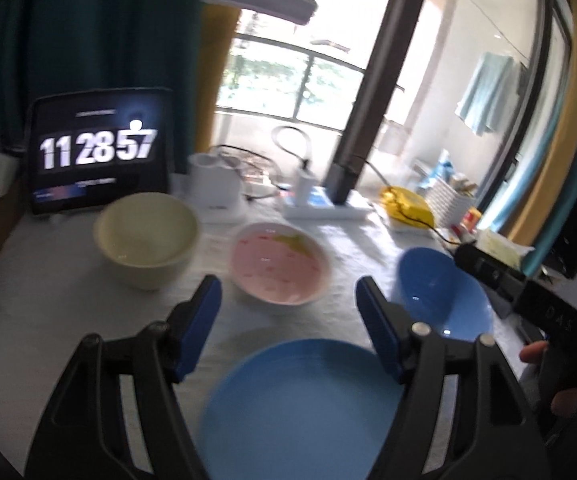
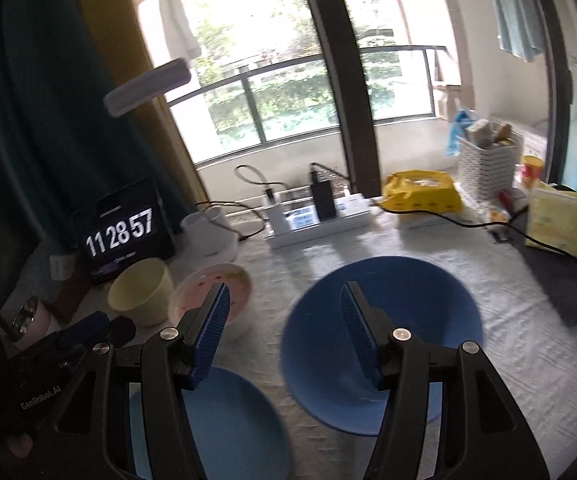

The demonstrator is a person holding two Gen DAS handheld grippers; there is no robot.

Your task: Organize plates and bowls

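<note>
Blue-padded fingers (image 1: pixel 204 312) of the left gripper (image 1: pixel 288 308) stand apart, empty, above the blue plate (image 1: pixel 300 408). Beyond that plate sit a pink dish (image 1: pixel 280 264), a cream bowl (image 1: pixel 146 236) and (under the right gripper's (image 2: pixel 284 312) parted fingers) a blue bowl (image 2: pixel 408 296) on the desk (image 1: pixel 68 300).

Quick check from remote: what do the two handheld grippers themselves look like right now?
Both match: the left gripper and right gripper have black angular slotted arms, silver pivot pins and ribbed blue pads. The left body, in the right wrist view, reads "GenRobot.AI" in white.
</note>
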